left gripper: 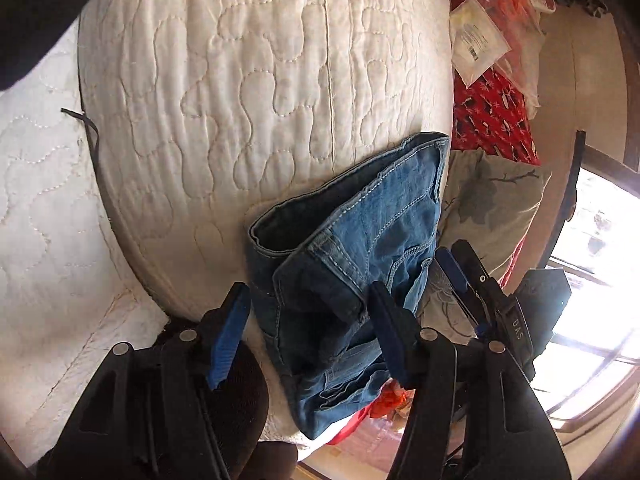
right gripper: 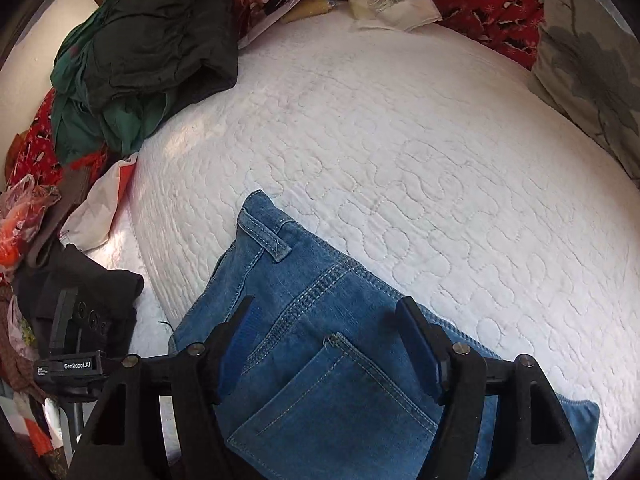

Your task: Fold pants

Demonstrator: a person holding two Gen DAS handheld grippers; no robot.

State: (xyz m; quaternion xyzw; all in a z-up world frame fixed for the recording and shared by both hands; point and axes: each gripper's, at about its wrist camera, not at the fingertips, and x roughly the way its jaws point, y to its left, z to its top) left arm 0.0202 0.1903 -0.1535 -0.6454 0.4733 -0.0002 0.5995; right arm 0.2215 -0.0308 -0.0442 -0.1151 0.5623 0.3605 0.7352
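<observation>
Pants (right gripper: 320, 340) folded on mattress (right gripper: 440, 160); left gripper (left gripper: 310, 320) and right gripper (right gripper: 328, 344) fingers spread, gripping nothing.

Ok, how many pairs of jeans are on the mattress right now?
1. The folded jeans lie near the mattress edge, under both open grippers. The dark clothes pile could hide more.

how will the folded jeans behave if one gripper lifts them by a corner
Probably floppy: the folded jeans are soft denim in loose layers, so they would likely sag and unfold. Thick seams suggest some weight. On the quilted mattress they would likely drag rather than slide.
</observation>
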